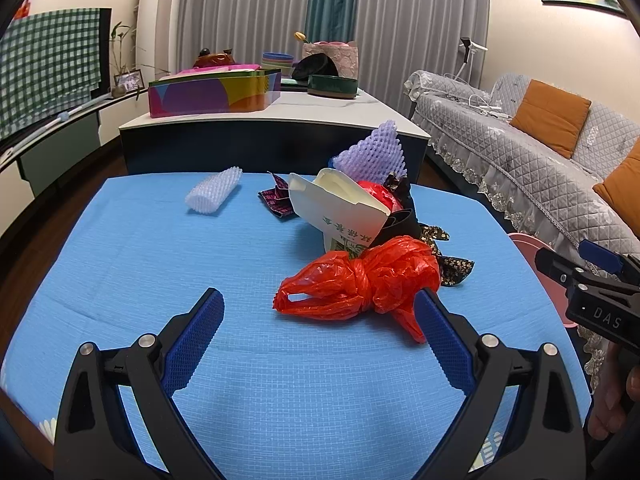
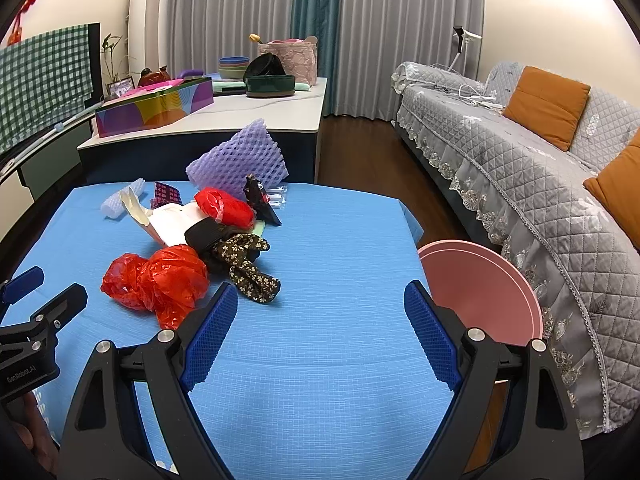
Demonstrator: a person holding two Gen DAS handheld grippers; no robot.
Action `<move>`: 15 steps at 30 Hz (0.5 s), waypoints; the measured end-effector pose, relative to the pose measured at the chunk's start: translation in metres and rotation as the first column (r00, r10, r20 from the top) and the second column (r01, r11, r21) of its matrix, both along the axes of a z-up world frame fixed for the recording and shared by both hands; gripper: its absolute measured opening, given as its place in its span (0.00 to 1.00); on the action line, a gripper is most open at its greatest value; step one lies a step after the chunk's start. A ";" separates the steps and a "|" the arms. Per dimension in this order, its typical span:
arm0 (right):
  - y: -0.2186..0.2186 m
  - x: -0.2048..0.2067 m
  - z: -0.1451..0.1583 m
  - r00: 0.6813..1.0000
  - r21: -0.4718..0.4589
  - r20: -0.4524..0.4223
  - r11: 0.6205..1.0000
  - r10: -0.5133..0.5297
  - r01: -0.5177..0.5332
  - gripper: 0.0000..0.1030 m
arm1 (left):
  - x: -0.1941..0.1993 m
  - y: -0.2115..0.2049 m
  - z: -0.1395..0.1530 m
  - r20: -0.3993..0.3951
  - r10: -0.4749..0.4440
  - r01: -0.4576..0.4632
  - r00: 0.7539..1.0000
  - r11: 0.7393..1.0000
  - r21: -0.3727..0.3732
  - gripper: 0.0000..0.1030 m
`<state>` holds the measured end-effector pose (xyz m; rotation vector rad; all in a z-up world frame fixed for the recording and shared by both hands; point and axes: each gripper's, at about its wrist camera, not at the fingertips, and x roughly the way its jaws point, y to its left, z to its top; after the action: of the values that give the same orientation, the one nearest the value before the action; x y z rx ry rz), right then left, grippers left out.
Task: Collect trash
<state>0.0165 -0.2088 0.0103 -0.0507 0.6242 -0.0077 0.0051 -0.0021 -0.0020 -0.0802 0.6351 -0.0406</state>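
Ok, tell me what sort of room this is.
Probably a home living room: a quilt-covered sofa with orange cushions, floor-length curtains, and a low table in front.

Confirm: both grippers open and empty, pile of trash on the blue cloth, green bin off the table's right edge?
One error: the bin is pink, not green, as the right wrist view shows. Both grippers, left gripper and right gripper, are open and empty.
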 end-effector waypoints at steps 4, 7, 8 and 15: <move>0.000 0.000 0.000 1.000 0.000 0.000 1.000 0.000 0.000 0.82 | 0.000 0.000 0.000 0.002 0.000 0.000 1.000 1.000 0.001 0.90; 0.000 0.000 0.000 1.000 0.000 0.000 1.000 0.000 0.000 0.82 | -0.001 0.000 0.001 0.002 0.000 0.000 1.000 1.000 0.000 0.90; 0.000 0.000 0.000 1.000 0.000 0.000 1.000 0.000 0.000 0.82 | -0.001 0.000 0.001 0.002 0.000 0.000 1.000 1.000 0.000 0.90; 0.001 0.000 0.000 1.000 0.004 -0.002 1.000 0.001 -0.001 0.82 | -0.001 0.001 0.003 0.006 0.009 -0.009 1.000 1.000 0.005 0.90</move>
<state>0.0163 -0.2081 0.0099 -0.0471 0.6258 -0.0059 0.0045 -0.0010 0.0013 -0.0778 0.6285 -0.0308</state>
